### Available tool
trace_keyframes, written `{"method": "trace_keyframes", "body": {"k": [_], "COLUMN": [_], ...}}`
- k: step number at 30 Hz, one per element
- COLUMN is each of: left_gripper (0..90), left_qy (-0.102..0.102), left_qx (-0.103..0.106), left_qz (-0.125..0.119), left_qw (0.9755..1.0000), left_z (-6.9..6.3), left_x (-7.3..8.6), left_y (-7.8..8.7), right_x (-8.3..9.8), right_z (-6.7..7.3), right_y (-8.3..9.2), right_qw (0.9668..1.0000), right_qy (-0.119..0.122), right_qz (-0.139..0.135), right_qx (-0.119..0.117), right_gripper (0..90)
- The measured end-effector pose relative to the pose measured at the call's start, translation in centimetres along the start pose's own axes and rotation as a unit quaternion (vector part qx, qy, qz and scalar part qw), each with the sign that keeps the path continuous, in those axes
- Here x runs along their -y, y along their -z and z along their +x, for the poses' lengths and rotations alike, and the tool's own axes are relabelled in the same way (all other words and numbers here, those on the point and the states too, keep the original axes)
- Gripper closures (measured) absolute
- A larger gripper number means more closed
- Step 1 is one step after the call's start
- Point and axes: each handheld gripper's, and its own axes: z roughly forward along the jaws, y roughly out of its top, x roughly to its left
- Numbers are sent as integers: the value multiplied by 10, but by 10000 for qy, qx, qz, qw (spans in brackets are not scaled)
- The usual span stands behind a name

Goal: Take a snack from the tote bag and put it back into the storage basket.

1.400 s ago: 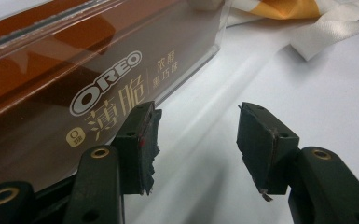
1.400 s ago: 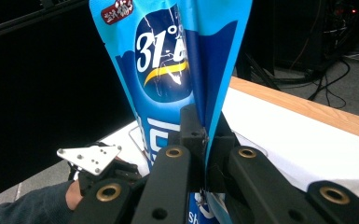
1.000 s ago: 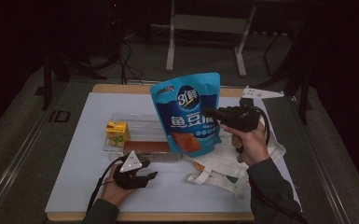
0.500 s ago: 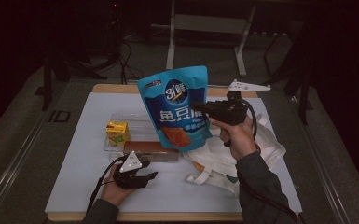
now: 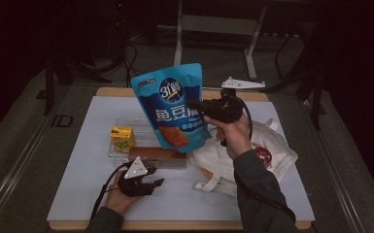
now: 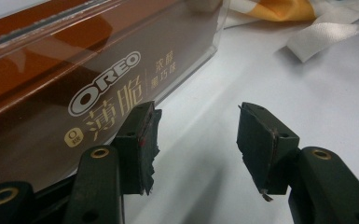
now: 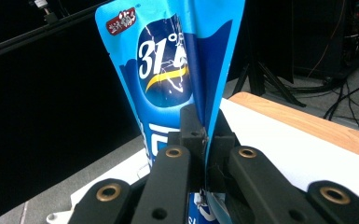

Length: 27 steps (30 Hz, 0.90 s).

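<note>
A big blue snack bag (image 5: 172, 107) hangs upright in the air above the table, pinched at its right edge by my right gripper (image 5: 196, 107). In the right gripper view the bag (image 7: 168, 70) rises between the jaws, which are shut on its folded edge at my right gripper (image 7: 206, 135). My left gripper (image 5: 150, 182) rests on the white table near the front, jaws open. In the left gripper view my left gripper (image 6: 196, 140) has bare table between its pads, and the brown Oreo box (image 6: 74, 88) lies just to the left of the left pad.
A clear tray (image 5: 119, 150) holds a yellow juice carton (image 5: 121, 137) and the brown Oreo box (image 5: 158, 154). A white cloth tote bag (image 5: 267, 150) lies at the right, with something orange at its mouth. The table's wooden edge (image 5: 111, 91) runs along the back.
My right gripper has carried the blue bag leftward and slightly toward the back of the table, over the tray. The left gripper has stayed put.
</note>
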Motion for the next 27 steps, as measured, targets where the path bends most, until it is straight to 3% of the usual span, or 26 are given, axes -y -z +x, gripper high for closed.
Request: {"method": "trace_keyframes", "body": {"k": [11,27], "left_gripper": [481,480], "left_qy": [18,37], "left_qx": [9,38], "left_qz": [-5,-39], "left_qw": [10000,10000], "left_z": [0,1], "left_x": [0,1], "left_y": [0,1], "right_x": [-7,-7], "right_z": [-2,-13], "right_y": [-19,-48], "right_qw": [9999,9990], "right_qy": [-59,-413], "right_qz": [-46,6], "right_qx": [69,171], "right_gripper": [889,889]}}
